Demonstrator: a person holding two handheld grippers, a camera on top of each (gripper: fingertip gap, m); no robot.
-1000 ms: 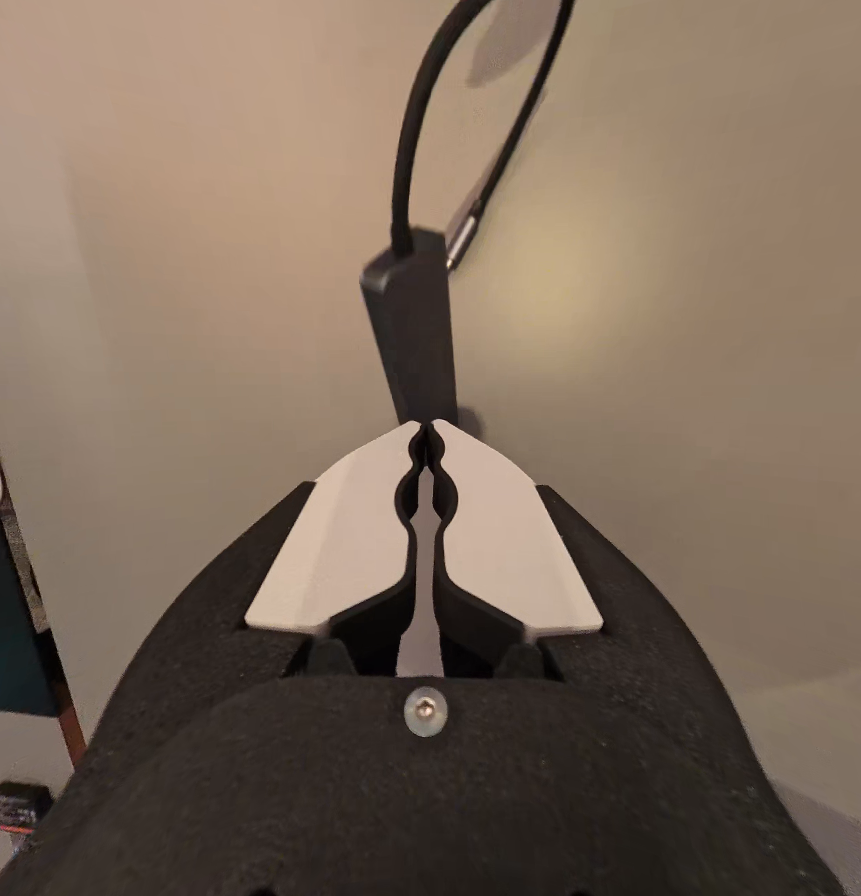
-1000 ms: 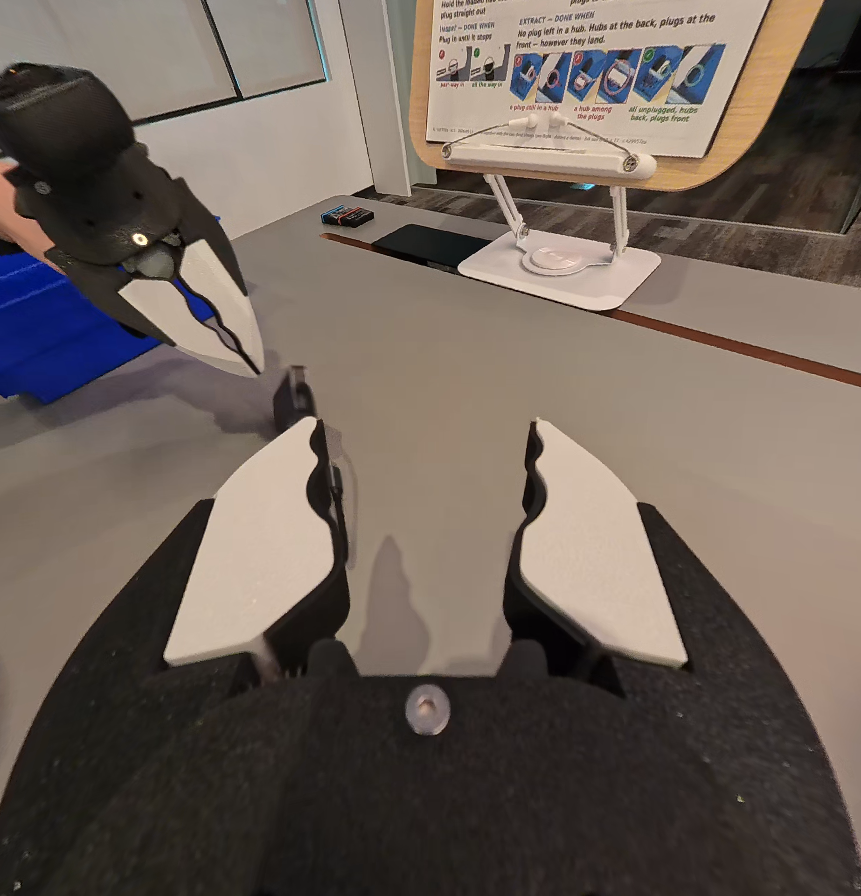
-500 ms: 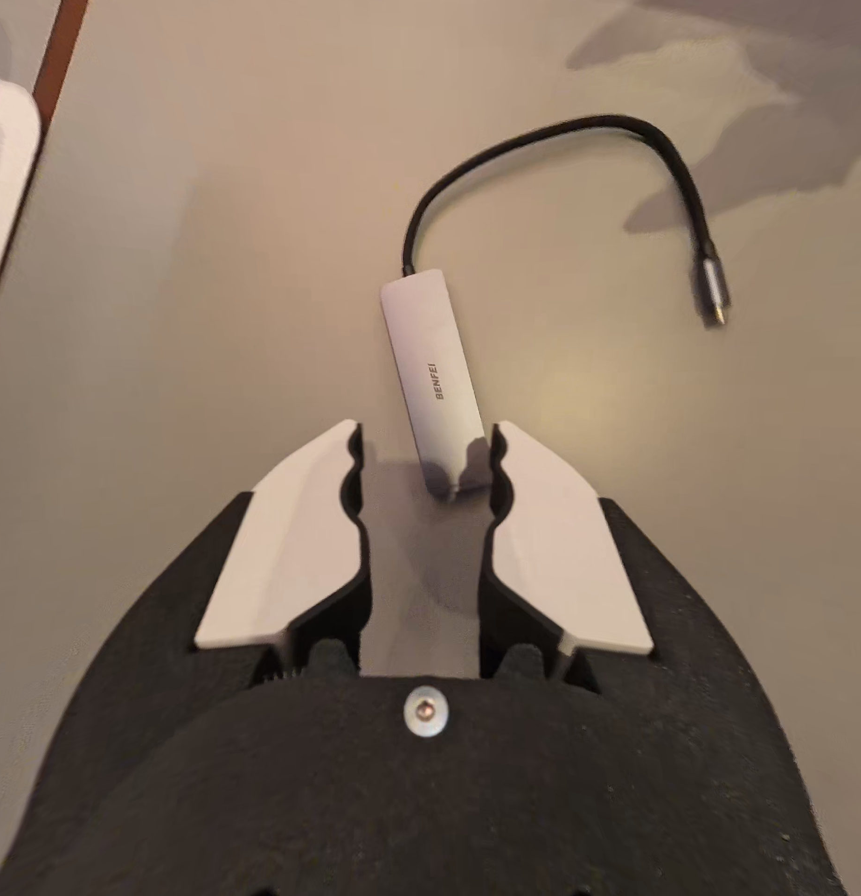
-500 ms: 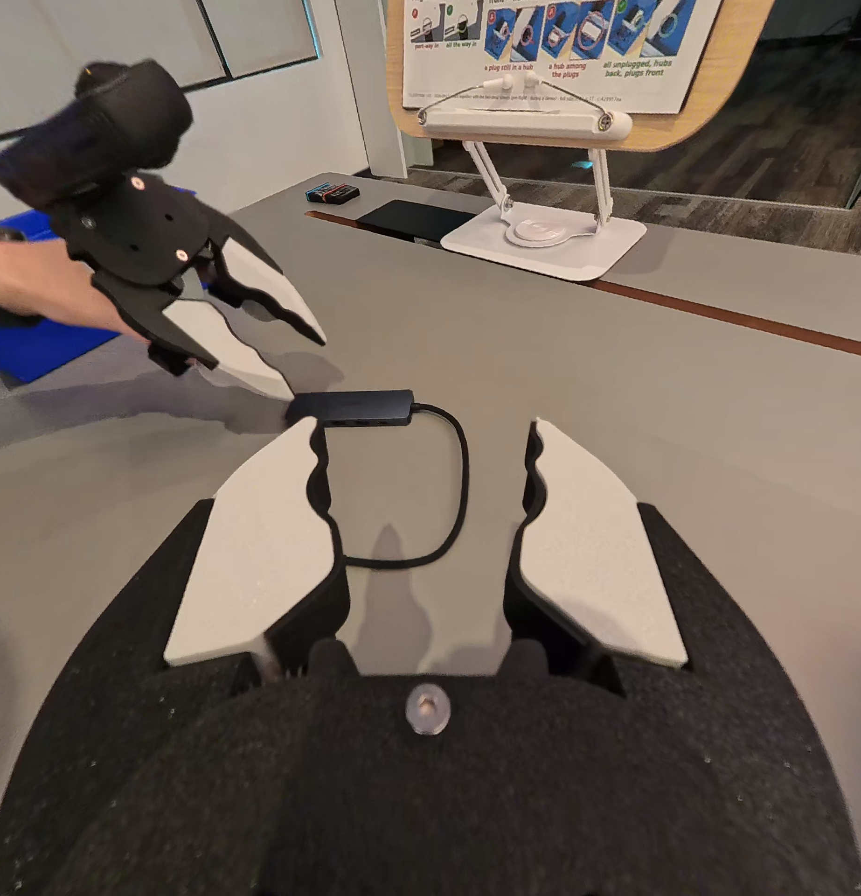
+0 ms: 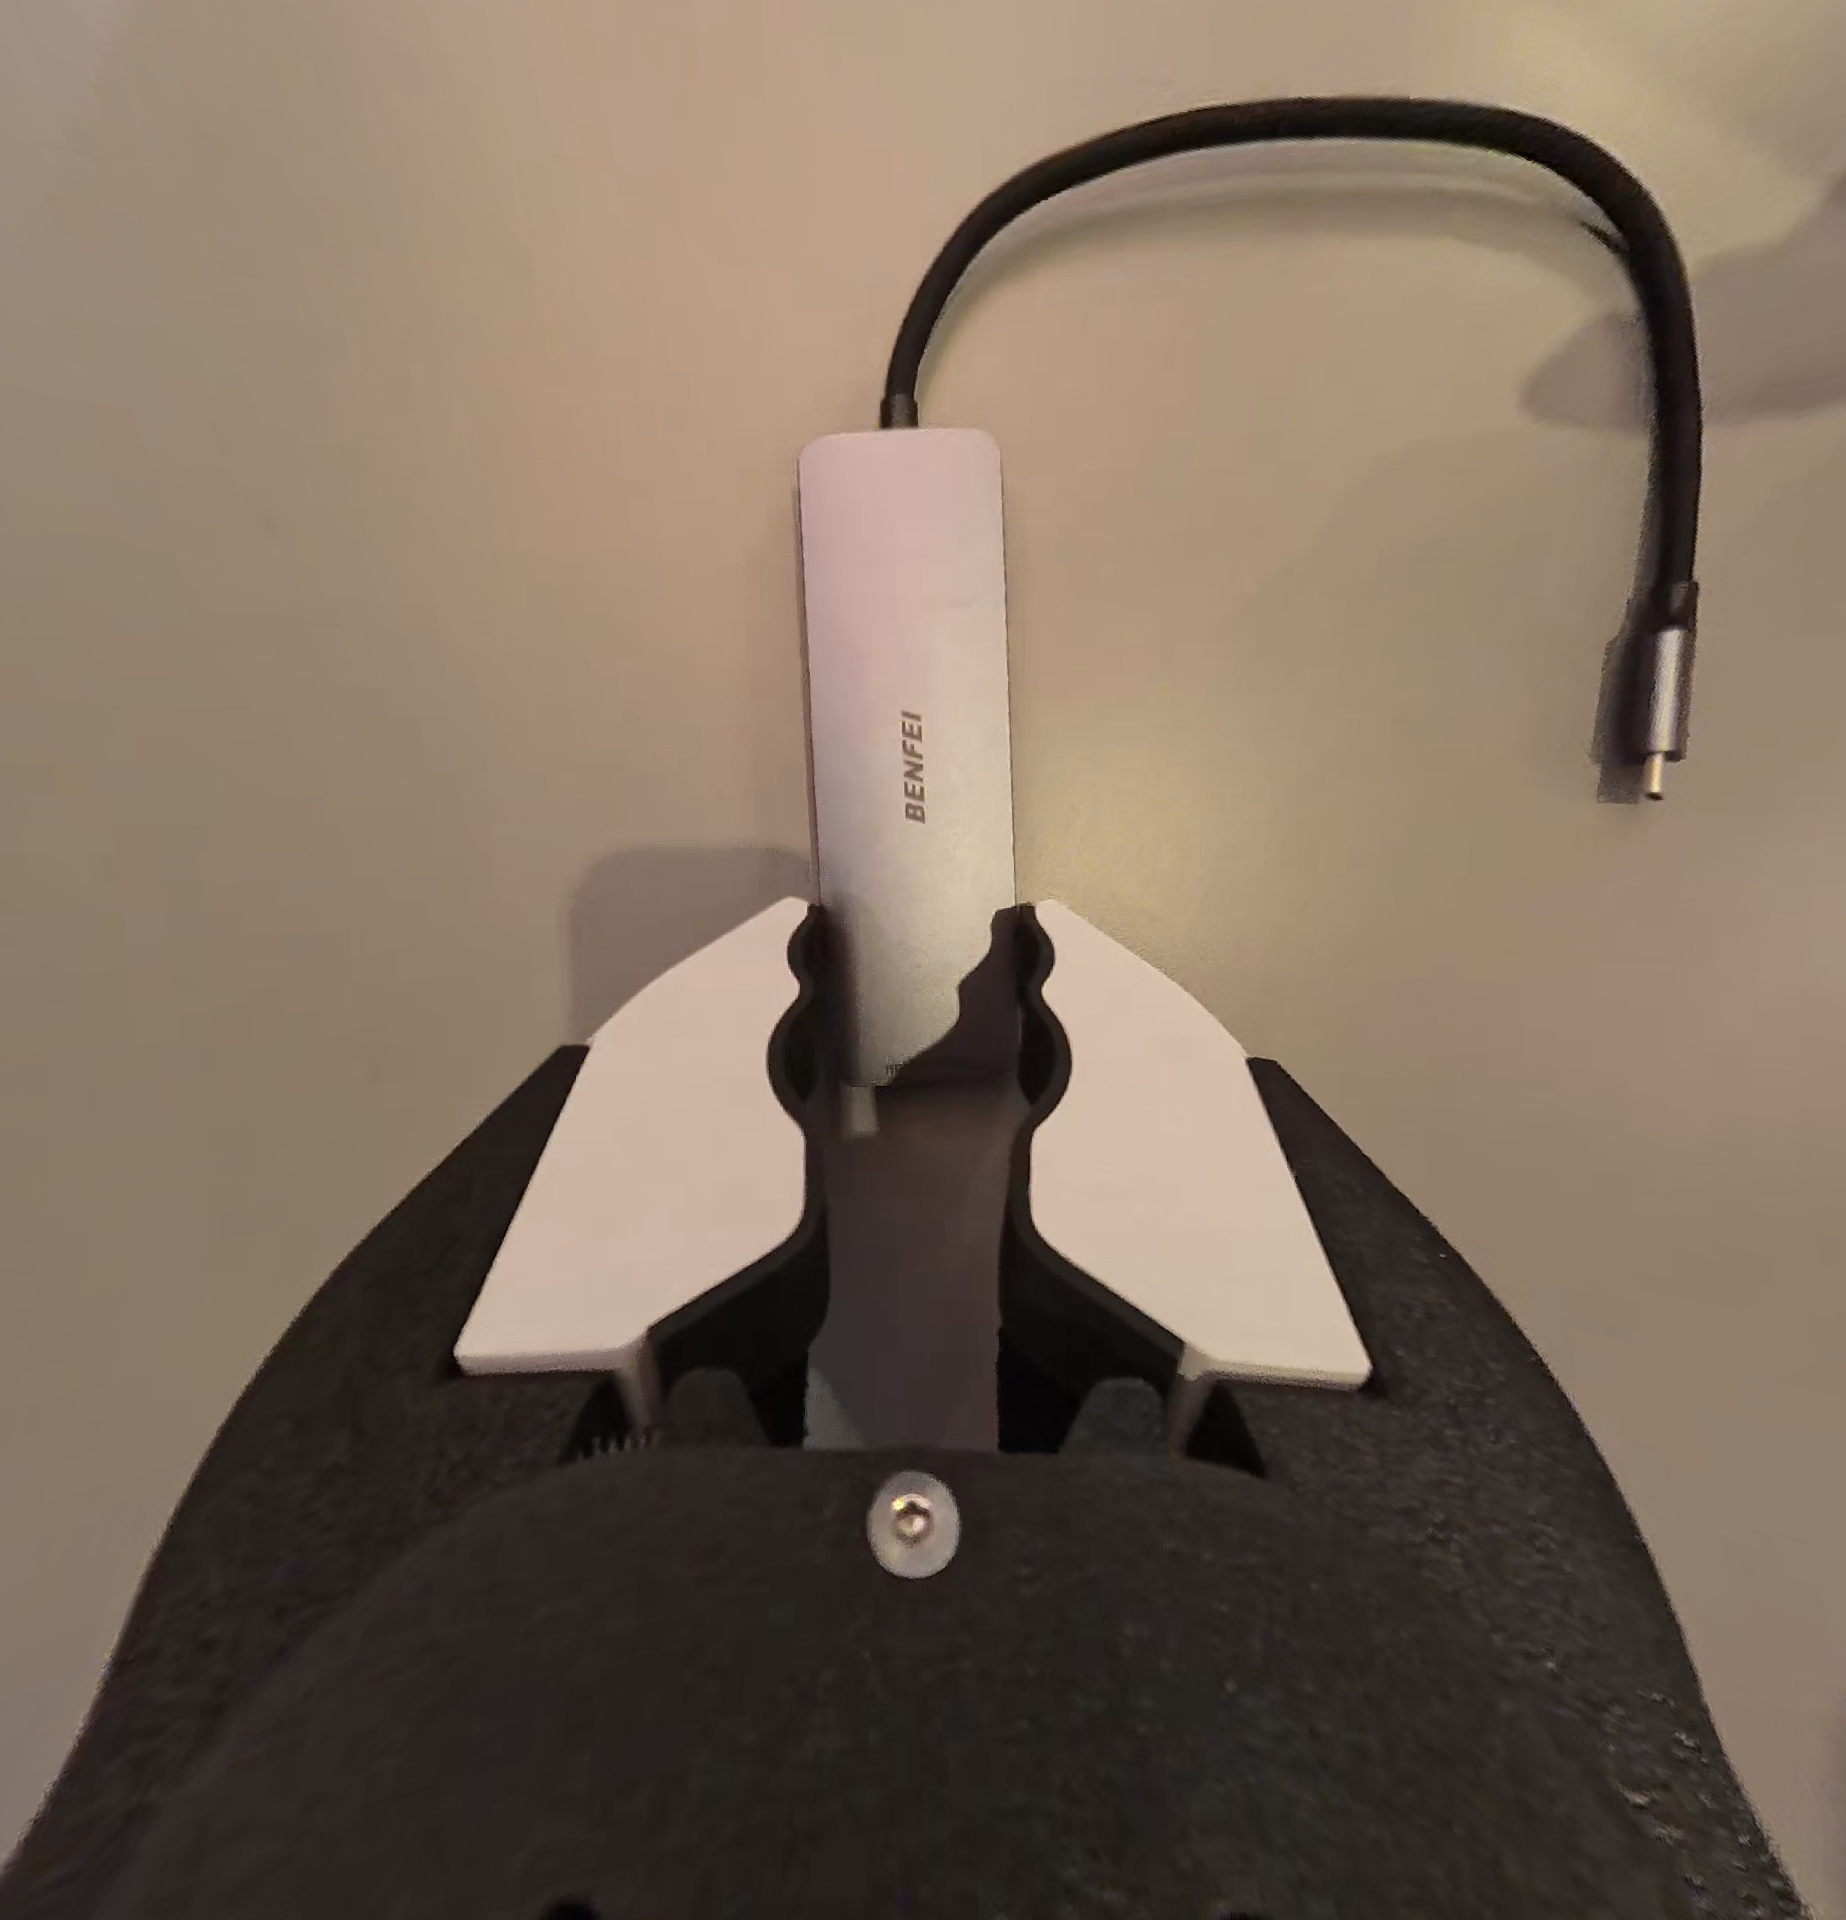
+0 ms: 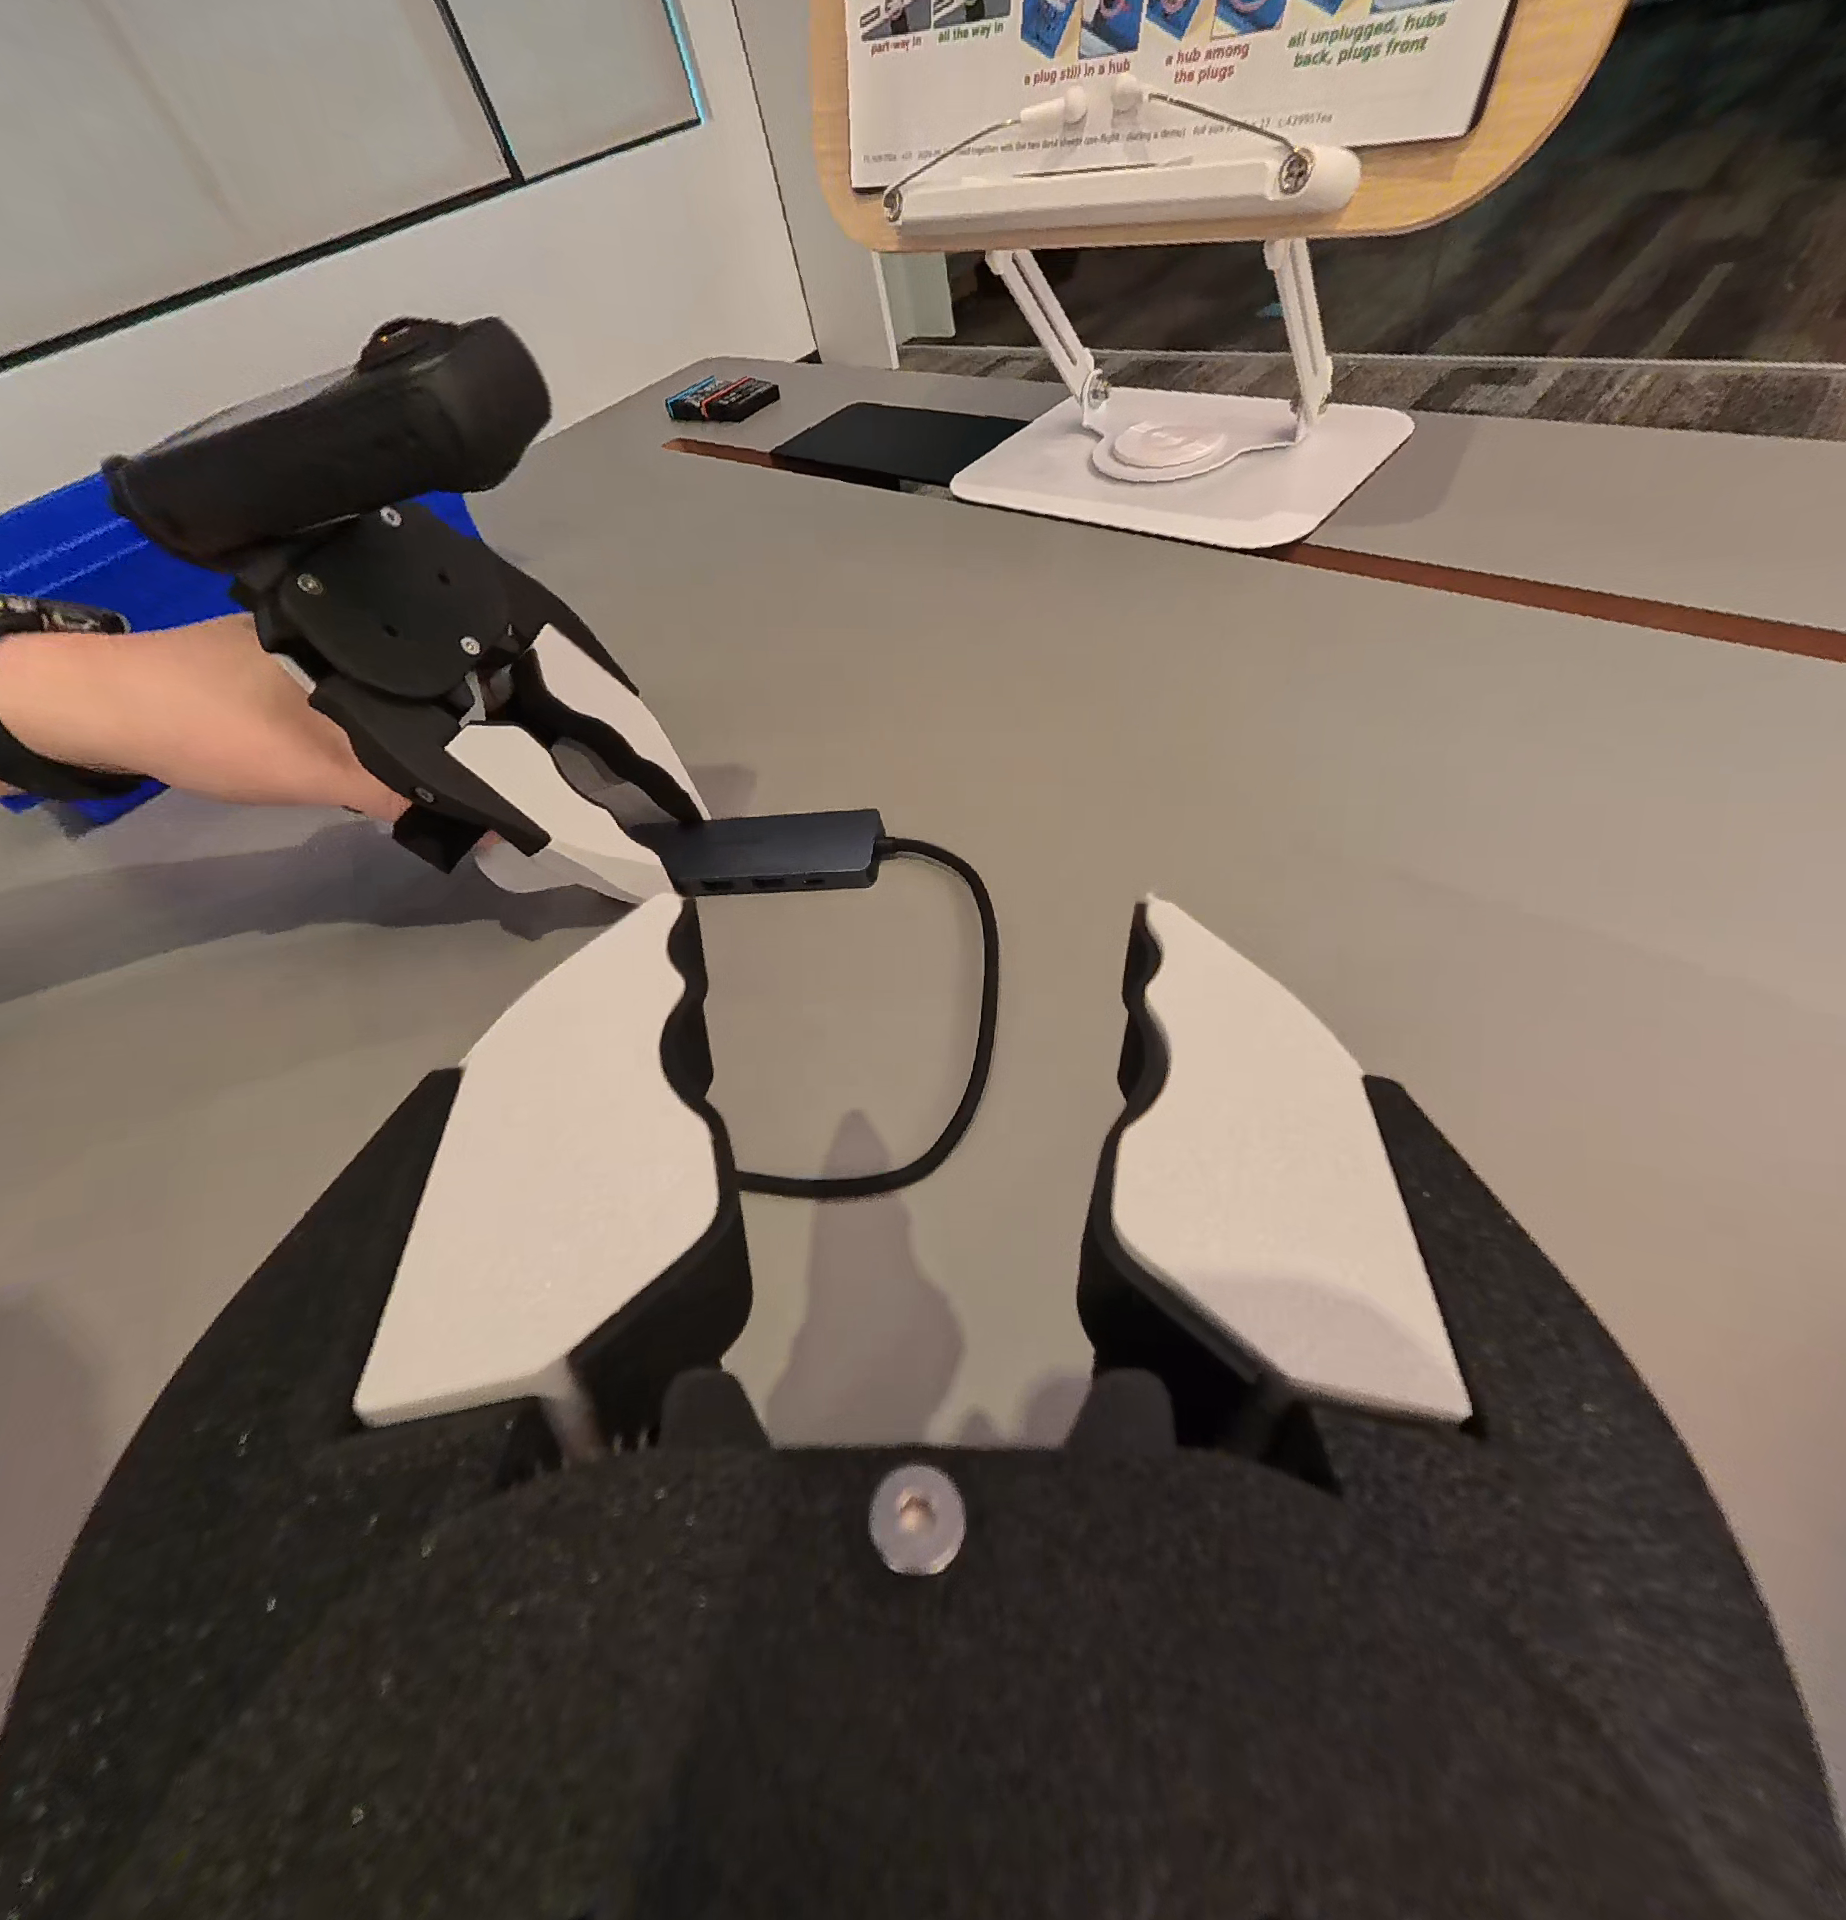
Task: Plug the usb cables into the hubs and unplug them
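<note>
A slim grey USB hub (image 5: 908, 644) lies flat on the grey table. Its black cable (image 5: 1314, 114) curves right to a free metal plug (image 5: 1651, 717). My left gripper (image 5: 914, 914) is closed around the hub's near end, with one finger against each long side. In the right wrist view the hub (image 6: 773, 847) looks dark and shows several ports on its side, with the left gripper (image 6: 680, 831) at its left end. My right gripper (image 6: 914, 914) is open and empty, hovering over the cable loop (image 6: 986, 997). No other USB cable is in view.
A white stand (image 6: 1189, 457) holding an instruction board stands at the back of the table, with a black pad (image 6: 888, 442) and a small black box (image 6: 721, 397) to its left. A blue bin (image 6: 57, 582) sits at far left behind the person's hand (image 6: 171, 727). Spacing between my two grippers at the tips: around 20 cm.
The left gripper opened, the hub went from standing on edge to lying flat, and the gripper then moved forward and closed on its near end. The right gripper stayed open and shifted slightly.
</note>
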